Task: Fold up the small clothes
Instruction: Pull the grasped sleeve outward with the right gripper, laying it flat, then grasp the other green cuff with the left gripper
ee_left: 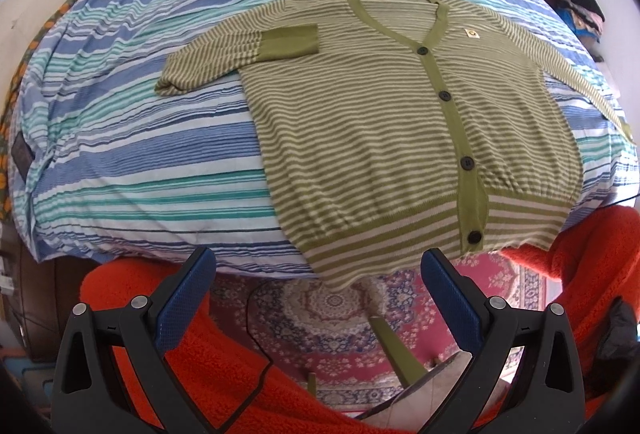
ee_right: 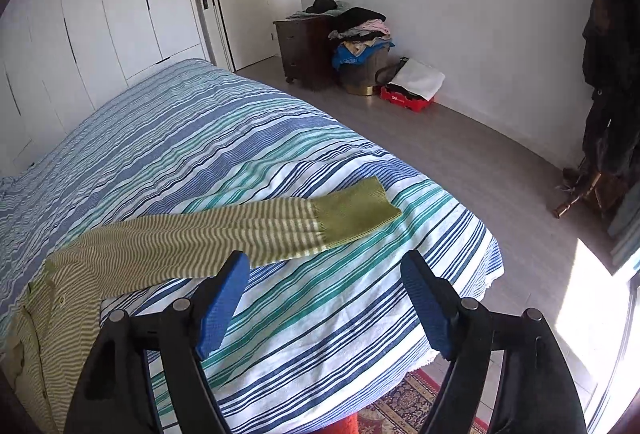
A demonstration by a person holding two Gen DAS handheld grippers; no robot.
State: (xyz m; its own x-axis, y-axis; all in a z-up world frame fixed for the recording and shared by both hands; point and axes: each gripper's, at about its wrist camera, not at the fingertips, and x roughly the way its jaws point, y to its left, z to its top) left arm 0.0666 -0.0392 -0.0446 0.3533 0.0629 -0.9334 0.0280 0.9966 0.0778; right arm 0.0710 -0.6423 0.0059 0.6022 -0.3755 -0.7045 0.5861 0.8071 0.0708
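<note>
A green and cream striped cardigan [ee_left: 392,122] lies flat, buttoned, on the striped bed cover [ee_left: 140,138], its hem at the bed's near edge. Its left sleeve [ee_left: 240,50] is folded across the chest, green cuff on the body. Its other sleeve [ee_right: 224,234] lies stretched out on the bed in the right wrist view, ending in a green cuff [ee_right: 356,212]. My left gripper [ee_left: 318,266] is open and empty, just off the bed edge below the hem. My right gripper [ee_right: 322,270] is open and empty, above the bed just short of the stretched sleeve.
A patterned rug [ee_left: 328,314] and orange fabric [ee_left: 192,346] lie below the bed edge. A dark dresser [ee_right: 304,46], a clothes pile [ee_right: 360,34] and a red crate [ee_right: 404,98] stand by the far wall. Wardrobe doors [ee_right: 100,14] line the left.
</note>
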